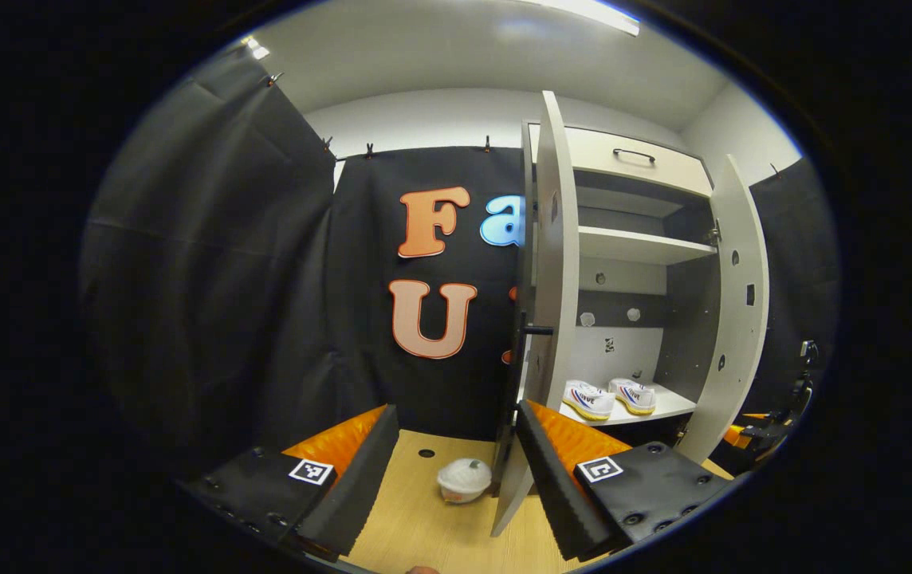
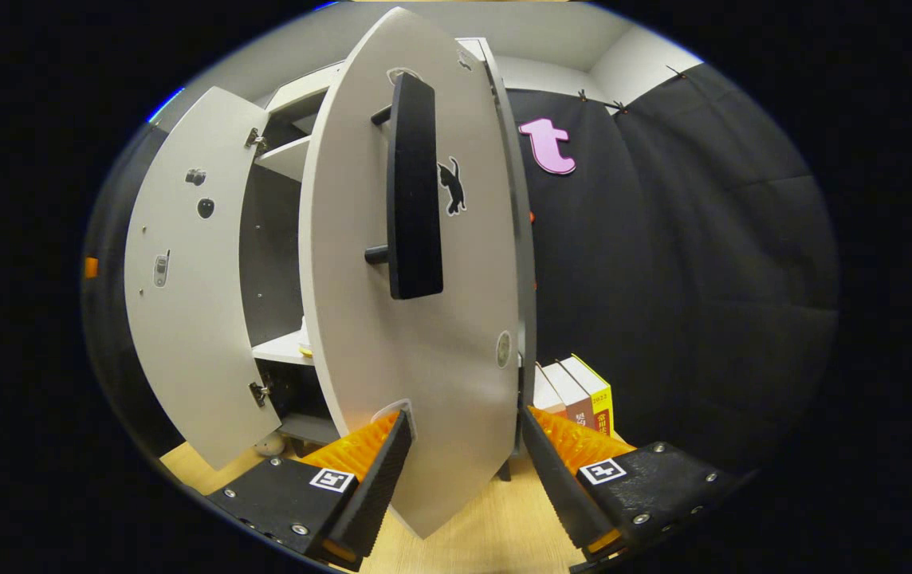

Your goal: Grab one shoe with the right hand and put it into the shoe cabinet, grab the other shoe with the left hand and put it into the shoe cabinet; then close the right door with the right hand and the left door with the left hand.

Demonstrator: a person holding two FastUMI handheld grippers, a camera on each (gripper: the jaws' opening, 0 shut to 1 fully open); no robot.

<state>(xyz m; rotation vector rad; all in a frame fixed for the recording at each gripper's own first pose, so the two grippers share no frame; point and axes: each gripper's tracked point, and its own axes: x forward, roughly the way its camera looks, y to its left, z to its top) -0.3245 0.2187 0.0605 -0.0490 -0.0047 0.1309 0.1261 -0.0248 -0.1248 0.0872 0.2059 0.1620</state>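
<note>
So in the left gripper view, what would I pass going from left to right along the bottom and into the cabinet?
Small white lidded container on the wooden floor → left cabinet door, seen nearly edge-on → left white sneaker → right white sneaker, both on the lower shelf → right cabinet door, open.

You can read very little here. In the right gripper view, the yellow book [image 2: 598, 399], standing just beyond your right jaw's tip beside two other books [image 2: 556, 391], carries "2022" on its spine; the rest of the spines is too small to make out. In the left gripper view, the shoes [image 1: 610, 398] on the shelf beyond your right jaw bear dark side lettering, too small to read.
</note>
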